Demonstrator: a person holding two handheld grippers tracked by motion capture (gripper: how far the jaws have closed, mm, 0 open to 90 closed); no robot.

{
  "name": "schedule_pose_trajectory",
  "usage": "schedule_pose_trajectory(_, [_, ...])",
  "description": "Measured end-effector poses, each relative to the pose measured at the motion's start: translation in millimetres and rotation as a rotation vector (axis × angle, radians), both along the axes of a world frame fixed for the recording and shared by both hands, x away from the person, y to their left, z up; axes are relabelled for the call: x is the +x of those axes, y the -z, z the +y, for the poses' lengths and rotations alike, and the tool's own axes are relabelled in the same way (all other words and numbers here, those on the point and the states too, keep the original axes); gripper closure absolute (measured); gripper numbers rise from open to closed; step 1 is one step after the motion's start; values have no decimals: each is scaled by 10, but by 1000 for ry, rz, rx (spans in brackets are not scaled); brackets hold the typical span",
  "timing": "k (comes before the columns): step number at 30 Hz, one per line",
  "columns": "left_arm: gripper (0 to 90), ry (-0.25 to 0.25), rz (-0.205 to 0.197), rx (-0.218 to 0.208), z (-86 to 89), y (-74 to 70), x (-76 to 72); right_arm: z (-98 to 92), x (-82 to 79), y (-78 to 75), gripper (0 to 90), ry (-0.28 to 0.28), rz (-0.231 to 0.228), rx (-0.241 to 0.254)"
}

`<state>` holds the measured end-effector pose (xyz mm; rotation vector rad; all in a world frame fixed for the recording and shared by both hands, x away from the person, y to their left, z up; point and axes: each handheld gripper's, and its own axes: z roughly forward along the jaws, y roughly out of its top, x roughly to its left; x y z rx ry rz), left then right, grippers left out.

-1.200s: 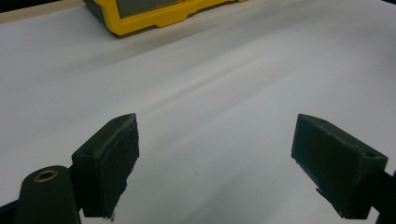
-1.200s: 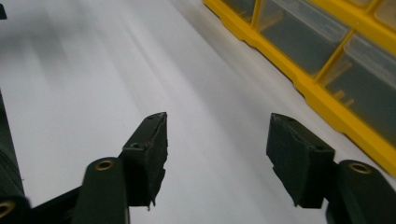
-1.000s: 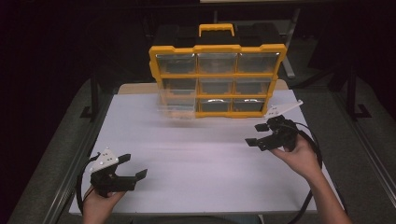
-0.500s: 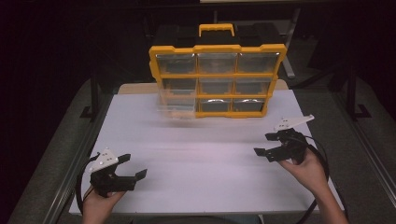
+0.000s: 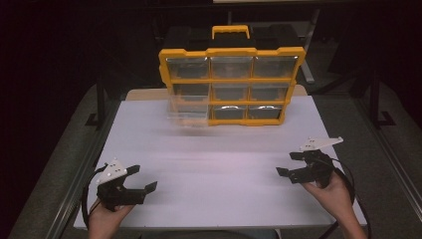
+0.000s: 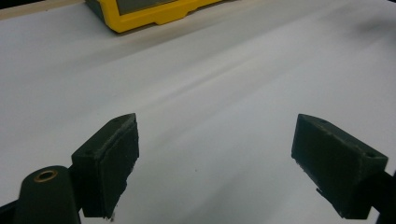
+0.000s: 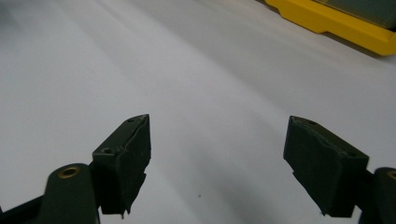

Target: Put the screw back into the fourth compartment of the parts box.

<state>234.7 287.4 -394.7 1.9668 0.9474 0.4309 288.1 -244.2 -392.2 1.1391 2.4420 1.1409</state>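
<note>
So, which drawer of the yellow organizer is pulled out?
The bottom-left drawer of the organizer: its clear front sticks out towards the table's near side, while the other eight sit flush in the yellow frame.

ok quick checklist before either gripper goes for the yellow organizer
1. Left gripper jaws open, nothing between: ok.
2. Right gripper jaws just been opening, nothing between: ok.
3. Yellow organizer stands upright at the far end of the table: ok.
4. Bottom-left clear drawer sits pulled out of the frame: not ok.
5. Bare table between both grippers and organizer: ok.
6. Drawer contents: cannot tell.
</note>
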Motion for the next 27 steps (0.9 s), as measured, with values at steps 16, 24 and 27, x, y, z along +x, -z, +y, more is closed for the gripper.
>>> schedule_pose_trajectory(16, [145, 1, 0, 9, 15, 41, -1, -34, -223, 146, 195, 33, -3, 17])
schedule_pose_trajectory(24, [145, -10, 6, 0, 26, 52, 7, -43, -292, 148, 185, 34, -8, 23])
schedule_pose_trajectory(27, [145, -7, 10, 9, 25, 53, 6, -47, -290, 144, 180, 39, -5, 31])
